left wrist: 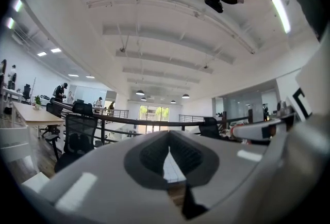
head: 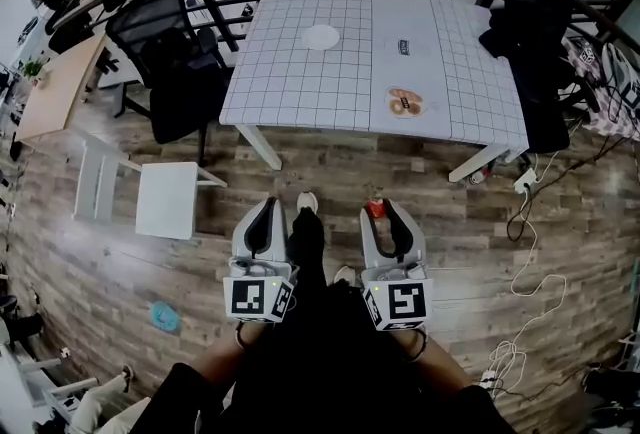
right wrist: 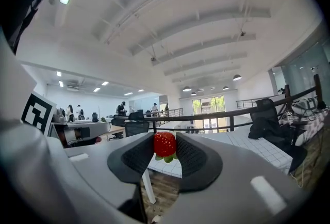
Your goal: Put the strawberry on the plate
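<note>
Right claw [right wrist: 165, 152] is clamped on the strawberry [right wrist: 165, 144], left claw [left wrist: 168, 135] is pinched together, empty. White plate [head: 321, 36] sits well away on the worktop [head: 300, 92], so a slack grip on the way could drop it on the floor [head: 420, 172].

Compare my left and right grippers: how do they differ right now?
The right gripper's jaws clamp the strawberry; the left gripper's jaws hold nothing. The right gripper's jaws stand apart around the fruit; the left gripper's meet at the tips. Both point roughly level toward the table.
</note>
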`<action>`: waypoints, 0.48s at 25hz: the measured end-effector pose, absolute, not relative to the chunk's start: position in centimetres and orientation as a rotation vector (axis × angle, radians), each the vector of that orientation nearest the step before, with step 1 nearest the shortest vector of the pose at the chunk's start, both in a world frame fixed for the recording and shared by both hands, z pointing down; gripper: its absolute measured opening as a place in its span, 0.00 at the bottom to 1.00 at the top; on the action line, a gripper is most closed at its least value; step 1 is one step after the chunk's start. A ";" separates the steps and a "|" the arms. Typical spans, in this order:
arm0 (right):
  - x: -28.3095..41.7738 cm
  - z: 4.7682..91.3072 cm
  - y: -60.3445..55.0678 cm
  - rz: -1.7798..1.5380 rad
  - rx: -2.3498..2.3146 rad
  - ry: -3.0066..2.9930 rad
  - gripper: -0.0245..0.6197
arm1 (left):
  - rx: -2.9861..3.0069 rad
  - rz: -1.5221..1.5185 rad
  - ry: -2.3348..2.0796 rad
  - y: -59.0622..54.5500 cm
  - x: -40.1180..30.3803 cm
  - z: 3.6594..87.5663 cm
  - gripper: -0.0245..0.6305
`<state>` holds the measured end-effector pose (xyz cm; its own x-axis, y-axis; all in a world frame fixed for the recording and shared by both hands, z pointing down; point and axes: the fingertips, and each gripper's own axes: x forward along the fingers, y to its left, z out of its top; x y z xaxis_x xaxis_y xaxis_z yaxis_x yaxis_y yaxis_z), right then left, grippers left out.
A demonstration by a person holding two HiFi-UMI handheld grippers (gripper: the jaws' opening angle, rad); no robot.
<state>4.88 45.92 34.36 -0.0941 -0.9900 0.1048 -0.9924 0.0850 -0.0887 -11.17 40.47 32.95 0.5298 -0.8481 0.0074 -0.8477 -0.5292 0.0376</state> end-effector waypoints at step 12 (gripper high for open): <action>6.4 35.6 43.1 0.204 2.100 -2.250 0.24 | 2.756 -0.044 -1.446 37.2 -8.2 33.5 0.05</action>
<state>6.37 43.13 35.58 -0.0722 -0.9886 0.1321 -0.9962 0.0650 -0.0575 -8.19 37.21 33.46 0.5682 -0.8228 -0.0118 -0.8219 -0.5682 0.0389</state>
